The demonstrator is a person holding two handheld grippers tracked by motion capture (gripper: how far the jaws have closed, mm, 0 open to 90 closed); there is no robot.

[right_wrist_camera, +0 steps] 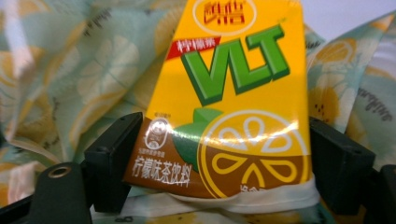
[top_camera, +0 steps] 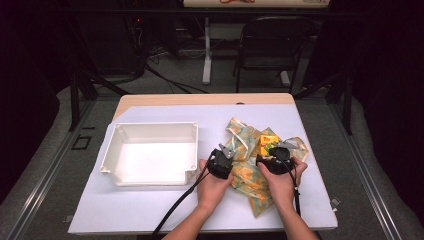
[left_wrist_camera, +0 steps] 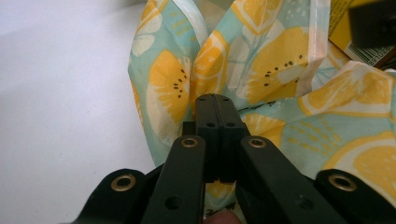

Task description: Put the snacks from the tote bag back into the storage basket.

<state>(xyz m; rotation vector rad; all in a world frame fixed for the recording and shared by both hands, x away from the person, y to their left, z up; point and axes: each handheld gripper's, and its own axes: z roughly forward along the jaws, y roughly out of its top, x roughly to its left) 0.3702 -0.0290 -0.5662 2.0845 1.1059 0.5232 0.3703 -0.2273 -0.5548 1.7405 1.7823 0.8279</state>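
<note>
Two grippers at a lemon-print cloth bag (top_camera: 247,175) — left gripper (left_wrist_camera: 215,112) pinching its fabric, right gripper (right_wrist_camera: 229,163) spread wide around a yellow lemon-tea carton (right_wrist_camera: 233,102), not pressing it.

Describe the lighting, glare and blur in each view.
High view: the white bin and table sheet are brightly lit while the room behind is dark. Left gripper view: the lemon-print bag is sharp, the table surface washed out. Right gripper view: the yellow drink carton shows glare, and the cloth at left is blurred.
</note>
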